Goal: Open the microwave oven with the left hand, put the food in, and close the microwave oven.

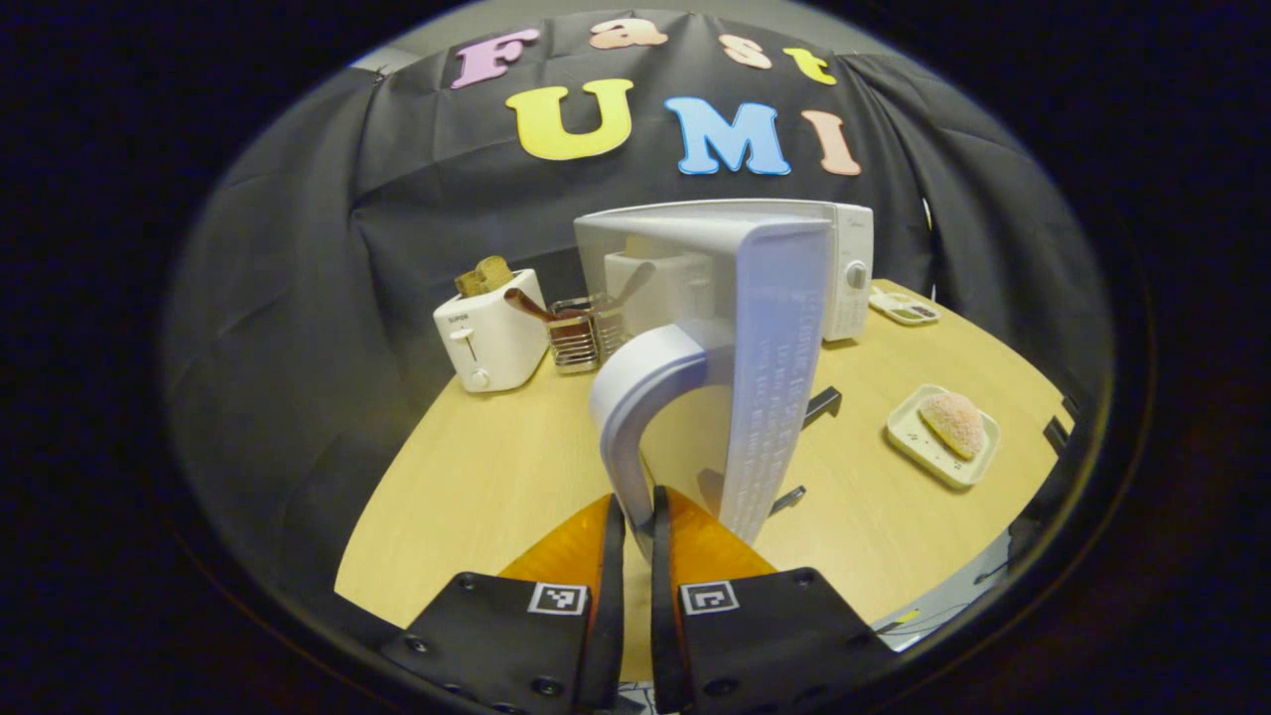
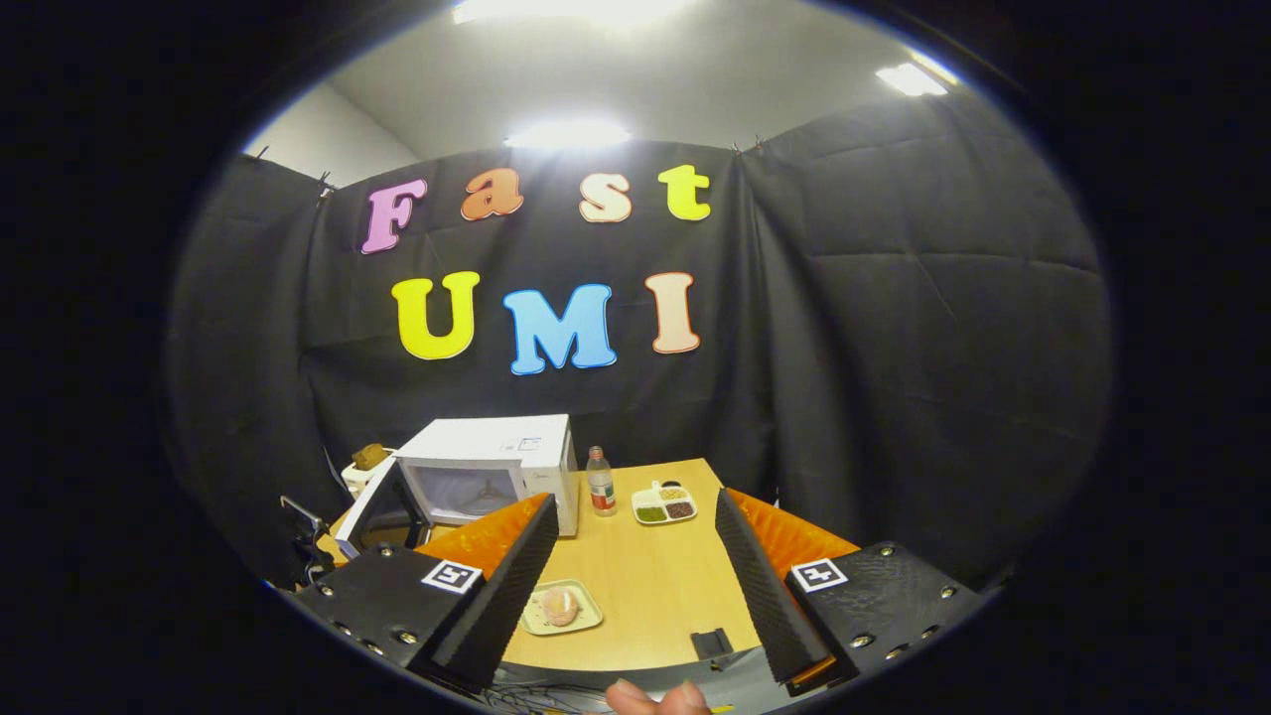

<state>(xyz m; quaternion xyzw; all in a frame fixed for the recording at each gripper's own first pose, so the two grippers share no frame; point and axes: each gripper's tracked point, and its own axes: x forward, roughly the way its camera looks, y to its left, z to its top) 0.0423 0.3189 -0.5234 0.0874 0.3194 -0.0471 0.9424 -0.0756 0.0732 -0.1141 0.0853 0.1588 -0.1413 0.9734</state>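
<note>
A light wooden desk (image 1: 516, 467) carries a white microwave oven (image 1: 844, 268) at its far edge, its door (image 1: 775, 367) swung open over the desk. Beside it along that edge stand a white toaster (image 1: 489, 333) and a wire rack (image 1: 576, 333). Also on the desk are a sectioned snack tray (image 2: 663, 504), a small bottle (image 2: 599, 482), and, nearer the front edge, a plate (image 1: 943, 437) holding pink-dusted food (image 1: 953, 420).

A staged kitchen booth: black cloth wall (image 2: 894, 348) behind a wooden table (image 1: 516, 477) bearing a microwave (image 2: 487, 467) and toaster (image 1: 489, 338).
</note>
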